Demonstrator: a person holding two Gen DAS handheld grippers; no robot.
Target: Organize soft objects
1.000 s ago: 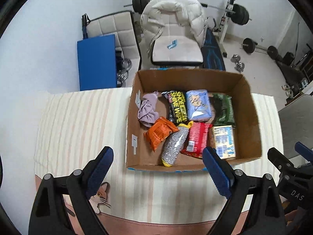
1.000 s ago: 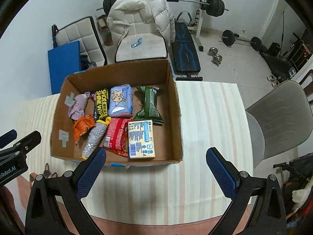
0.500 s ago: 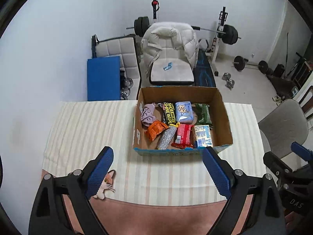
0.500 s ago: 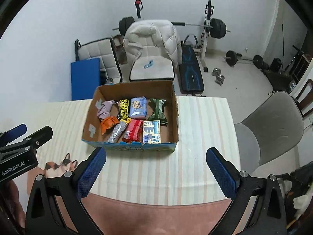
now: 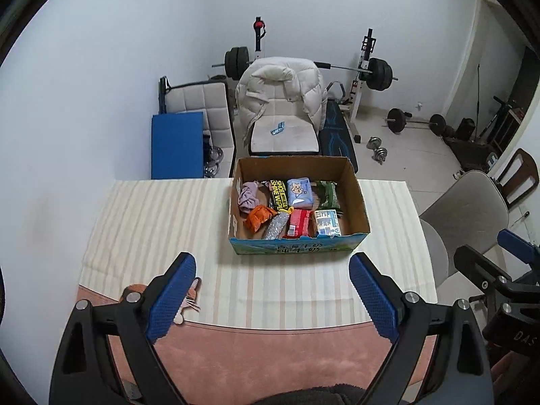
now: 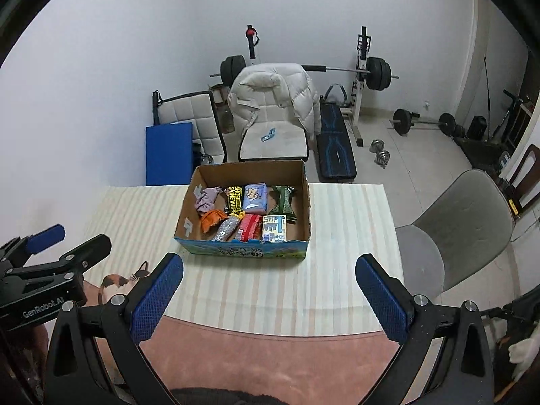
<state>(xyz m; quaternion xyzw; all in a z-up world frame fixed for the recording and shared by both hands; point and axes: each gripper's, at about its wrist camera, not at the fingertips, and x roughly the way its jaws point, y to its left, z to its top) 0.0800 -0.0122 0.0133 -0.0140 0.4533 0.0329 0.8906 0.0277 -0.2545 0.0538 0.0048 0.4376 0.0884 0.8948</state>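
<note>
I have pulled both grippers back: the cardboard box (image 5: 297,248) now looks smaller and farther on the striped cloth (image 5: 152,222). My left gripper (image 5: 271,292) and right gripper (image 6: 270,290) have jaws wide apart, empty. The soft packets (image 6: 251,226) lie inside the box.
</note>
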